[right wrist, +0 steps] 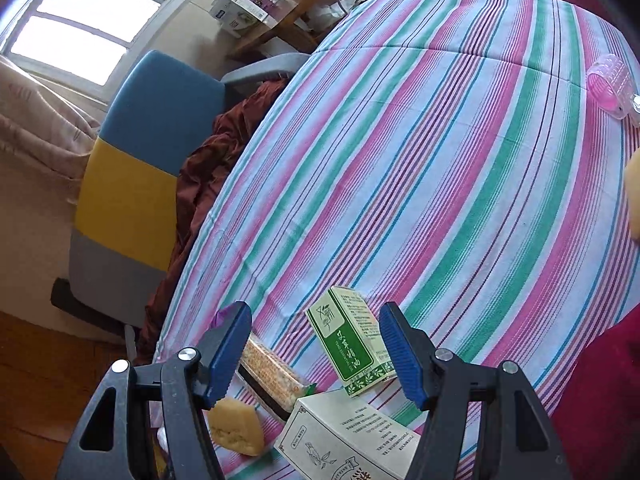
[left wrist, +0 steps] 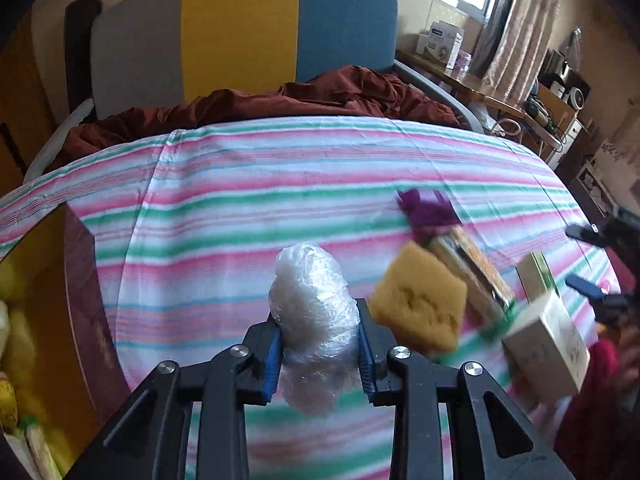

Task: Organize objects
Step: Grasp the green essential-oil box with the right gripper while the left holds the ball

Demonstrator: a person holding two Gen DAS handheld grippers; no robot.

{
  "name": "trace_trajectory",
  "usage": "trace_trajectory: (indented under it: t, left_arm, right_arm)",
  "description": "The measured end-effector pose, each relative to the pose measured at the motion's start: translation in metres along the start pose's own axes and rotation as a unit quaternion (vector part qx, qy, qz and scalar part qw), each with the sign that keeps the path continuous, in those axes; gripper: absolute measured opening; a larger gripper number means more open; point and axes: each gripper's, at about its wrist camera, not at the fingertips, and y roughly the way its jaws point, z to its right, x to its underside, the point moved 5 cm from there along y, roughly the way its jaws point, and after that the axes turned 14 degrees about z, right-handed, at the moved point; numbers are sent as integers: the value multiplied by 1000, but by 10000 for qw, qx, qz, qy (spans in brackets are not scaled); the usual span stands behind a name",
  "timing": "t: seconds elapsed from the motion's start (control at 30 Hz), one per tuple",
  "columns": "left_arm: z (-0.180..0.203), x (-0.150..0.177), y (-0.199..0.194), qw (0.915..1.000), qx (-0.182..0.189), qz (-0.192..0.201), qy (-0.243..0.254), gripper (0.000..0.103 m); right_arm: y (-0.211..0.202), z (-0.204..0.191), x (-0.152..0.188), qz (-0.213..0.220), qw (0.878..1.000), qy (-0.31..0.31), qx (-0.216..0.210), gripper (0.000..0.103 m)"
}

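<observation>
You are holding a plastic bag bundle in your left tool, while your right tool is hanging wide open over the green box. The sponge, snack pack and white box are still lying on the bed, so most sorting looks undone.

Home bedrm: striped bed sheet, headboard, curtains

On the bed, a wrapped plastic bundle sits between the fingers of the left claw, clamped from both sides. At its 3 o'clock lies a sponge, touching a snack packet that runs toward 1 o'clock, where a crumpled cloth lies at its far end. Two cartons follow at 3 o'clock (the smaller carton behind the larger carton). The right claw hangs spread above them. A hair roller lies well apart at 1 o'clock.
</observation>
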Motion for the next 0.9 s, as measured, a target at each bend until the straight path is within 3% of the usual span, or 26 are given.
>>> trace_trajectory:
  t: [0.2,0.23,0.3,0.43,0.6,0.73,0.9]
  left_arm:
    - [18,76,-29,9983,223,-179,498,33]
    - [21,81,-34,9976,206,22,656,33]
    - [28,85,-36,9958,304,84,862,33]
    - [23,85,-31,9961,479,130,737,34]
    - [19,86,-33,9952,586,273,730,36]
    - [19,87,-33,9945,588,371,788,36]
    - [22,88,-34,9926,559,427,988,35]
  right_arm:
    - [14,-4,8,-145,9971,-568,478,67]
    - [18,-5,11,-197,9955,-725,580,67]
    - [25,-7,17,-321,9910,-1044,777,67]
    - [36,-9,22,-364,9812,-1527,1121,63]
    - [47,-10,27,-439,9663,-2068,1470,31]
    - [50,-14,32,-456,9585,-2351,1549,31]
    - [53,-12,31,-462,9571,-2380,1589,31]
